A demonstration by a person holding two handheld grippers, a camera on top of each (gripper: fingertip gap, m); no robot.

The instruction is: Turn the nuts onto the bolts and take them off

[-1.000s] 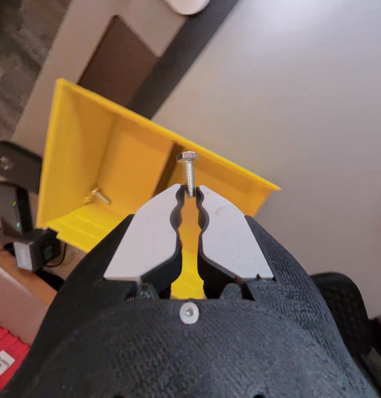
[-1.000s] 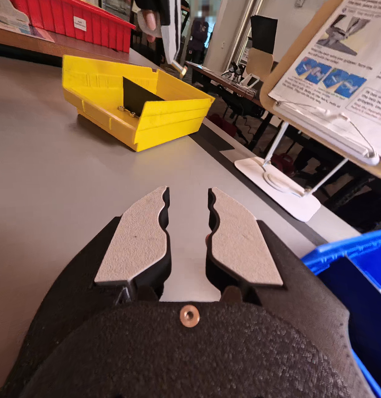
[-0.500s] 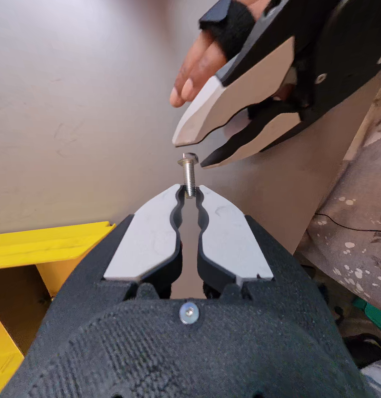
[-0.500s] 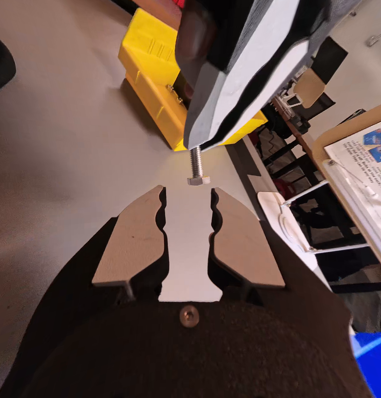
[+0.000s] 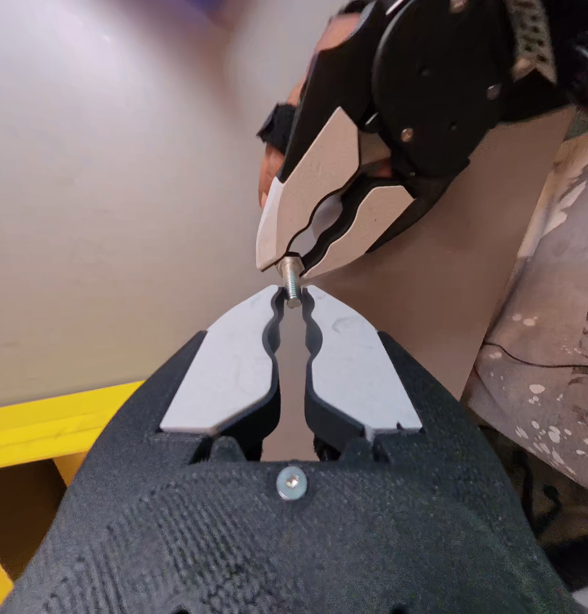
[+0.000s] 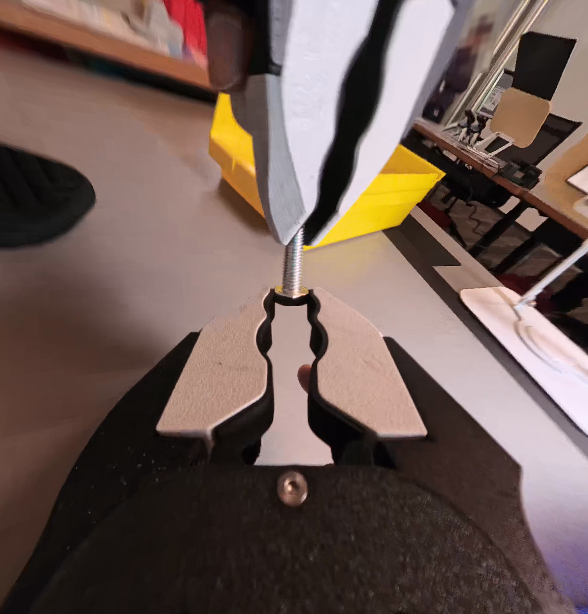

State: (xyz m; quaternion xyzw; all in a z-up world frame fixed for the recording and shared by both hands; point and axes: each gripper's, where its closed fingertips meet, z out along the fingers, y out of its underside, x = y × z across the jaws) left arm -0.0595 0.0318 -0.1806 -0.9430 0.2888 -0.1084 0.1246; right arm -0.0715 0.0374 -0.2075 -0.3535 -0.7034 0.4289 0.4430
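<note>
- Bolt [image 6: 293,269]: upper shank hidden between the left gripper [image 6: 300,232] tips in the right wrist view; whether those tips clamp it cannot be told.
- Yellow bin [image 6: 379,199]: behind the bolt, middle hidden by the left gripper; in the left wrist view cut off by the left edge.
- Shelf contents above the bin: blurred.
- White stand base [image 6: 531,345], right of the bolt: cut by the edge.

Bolt [image 5: 291,278] between both tools; bin [image 6: 379,202] behind.
</note>
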